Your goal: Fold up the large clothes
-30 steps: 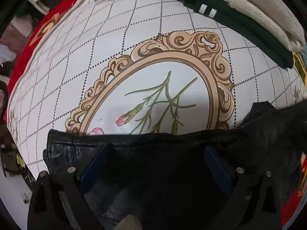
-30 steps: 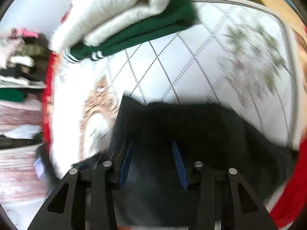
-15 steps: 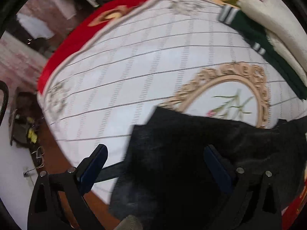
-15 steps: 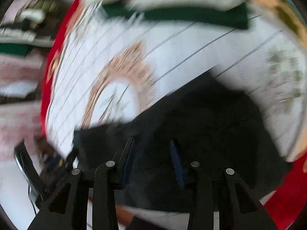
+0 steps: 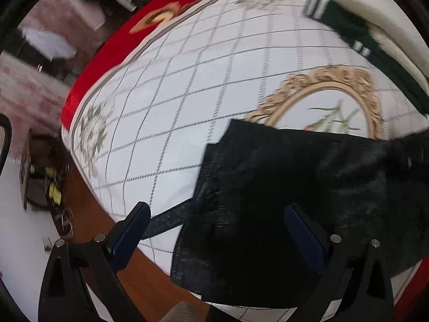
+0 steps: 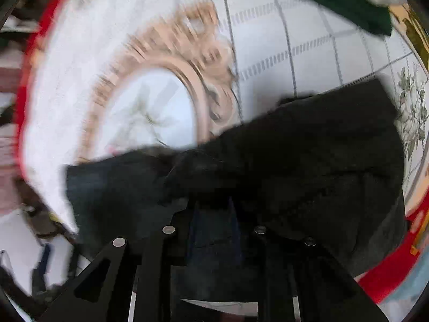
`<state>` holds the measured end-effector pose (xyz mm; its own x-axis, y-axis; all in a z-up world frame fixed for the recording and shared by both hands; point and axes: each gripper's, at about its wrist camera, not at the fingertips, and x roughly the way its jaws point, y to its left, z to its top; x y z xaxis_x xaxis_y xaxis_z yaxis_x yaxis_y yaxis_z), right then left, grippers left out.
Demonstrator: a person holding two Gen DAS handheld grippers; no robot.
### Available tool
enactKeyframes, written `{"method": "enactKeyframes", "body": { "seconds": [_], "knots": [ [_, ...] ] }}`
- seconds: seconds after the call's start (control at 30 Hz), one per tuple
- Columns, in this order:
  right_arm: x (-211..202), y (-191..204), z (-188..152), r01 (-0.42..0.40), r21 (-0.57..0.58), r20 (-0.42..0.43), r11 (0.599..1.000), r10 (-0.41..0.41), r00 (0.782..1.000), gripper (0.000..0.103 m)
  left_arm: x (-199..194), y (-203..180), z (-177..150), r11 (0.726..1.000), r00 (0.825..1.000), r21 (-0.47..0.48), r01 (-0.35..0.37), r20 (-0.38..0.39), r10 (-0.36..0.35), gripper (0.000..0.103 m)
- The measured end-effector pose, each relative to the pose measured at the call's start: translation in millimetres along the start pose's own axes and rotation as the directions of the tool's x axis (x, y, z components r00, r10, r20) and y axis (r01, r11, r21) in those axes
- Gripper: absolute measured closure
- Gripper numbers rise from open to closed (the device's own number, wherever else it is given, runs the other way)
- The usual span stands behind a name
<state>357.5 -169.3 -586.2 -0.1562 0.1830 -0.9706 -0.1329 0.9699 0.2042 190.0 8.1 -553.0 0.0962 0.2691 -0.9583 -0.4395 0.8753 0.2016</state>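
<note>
A black leather-like jacket (image 5: 295, 187) lies folded at the near edge of a bed with a white quilted cover (image 5: 201, 80). It also shows in the right wrist view (image 6: 295, 161). My left gripper (image 5: 214, 225) is open and empty, its fingers wide apart just above the jacket's left edge. My right gripper (image 6: 214, 214) sits low over the jacket's middle with its fingers close together; the dark cloth and blur hide whether they pinch it.
A folded stack of a dark green garment (image 5: 375, 48) and a cream knit (image 5: 380, 13) lies at the far right of the bed. The cover has a red border (image 5: 107, 48). The bed's left edge drops to a wooden floor (image 5: 88, 209) with clutter.
My left gripper has pulled back and swung left off the jacket, staying open. My right gripper has swung right and dropped closer to the jacket, its fingers narrower.
</note>
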Motion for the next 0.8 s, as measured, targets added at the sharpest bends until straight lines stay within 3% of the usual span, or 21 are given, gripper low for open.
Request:
{"method": "enactKeyframes", "body": {
  "seconds": [0.03, 0.1, 0.17, 0.27, 0.3, 0.33, 0.43, 0.53, 0.63, 0.77, 0.8],
  "knots": [
    [1, -2, 2, 0.006, -0.004, 0.023, 1.000, -0.006, 1.000, 0.078, 0, -5, 0, 1.000, 1.000, 0.011, 0.006, 0.002, -0.006, 0.000],
    [28, -12, 9, 0.025, 0.003, -0.009, 1.000, -0.025, 1.000, 0.078, 3, -20, 3, 0.999, 1.000, 0.037, 0.027, -0.016, -0.026, 0.000],
    [34, -23, 12, -0.023, 0.048, 0.013, 0.999, 0.022, 1.000, 0.078, -1, -32, 8, 0.998, 0.999, 0.049, 0.044, -0.006, -0.043, 0.000],
    [4, -44, 3, -0.169, 0.068, 0.037, 0.983, 0.167, 0.985, 0.078, -11, -50, 18, 0.996, 0.997, 0.067, 0.067, 0.027, -0.068, 0.000],
    [-12, -65, -8, -0.254, 0.117, 0.083, 0.960, 0.246, 0.966, 0.078, -13, -59, 23, 0.993, 0.995, 0.075, 0.089, 0.029, -0.092, 0.000],
    [-24, -80, -15, -0.281, 0.153, 0.120, 0.947, 0.264, 0.957, 0.077, -14, -71, 28, 0.990, 0.993, 0.088, 0.112, 0.027, -0.115, 0.000],
    [-52, -137, -35, -0.270, 0.218, 0.214, 0.938, 0.224, 0.951, 0.076, -6, -106, 40, 0.980, 0.989, 0.138, 0.141, 0.023, -0.145, 0.000],
    [-18, -164, -26, -0.159, 0.237, 0.126, 0.958, 0.132, 0.983, 0.078, 27, -140, 53, 0.978, 0.994, 0.180, 0.106, -0.023, -0.103, 0.000],
    [11, -172, -15, -0.150, 0.247, 0.102, 0.957, 0.128, 0.987, 0.079, 57, -150, 57, 0.980, 0.991, 0.158, 0.120, -0.070, -0.110, 0.000],
    [-11, -176, -18, -0.163, 0.240, 0.083, 0.957, 0.148, 0.986, 0.077, 37, -140, 52, 0.978, 0.994, 0.183, 0.103, -0.048, -0.096, 0.000],
    [-28, -184, -32, -0.215, 0.246, 0.125, 0.945, 0.189, 0.974, 0.070, 26, -137, 47, 0.977, 0.996, 0.195, 0.085, -0.032, -0.080, 0.000]
  ]
}}
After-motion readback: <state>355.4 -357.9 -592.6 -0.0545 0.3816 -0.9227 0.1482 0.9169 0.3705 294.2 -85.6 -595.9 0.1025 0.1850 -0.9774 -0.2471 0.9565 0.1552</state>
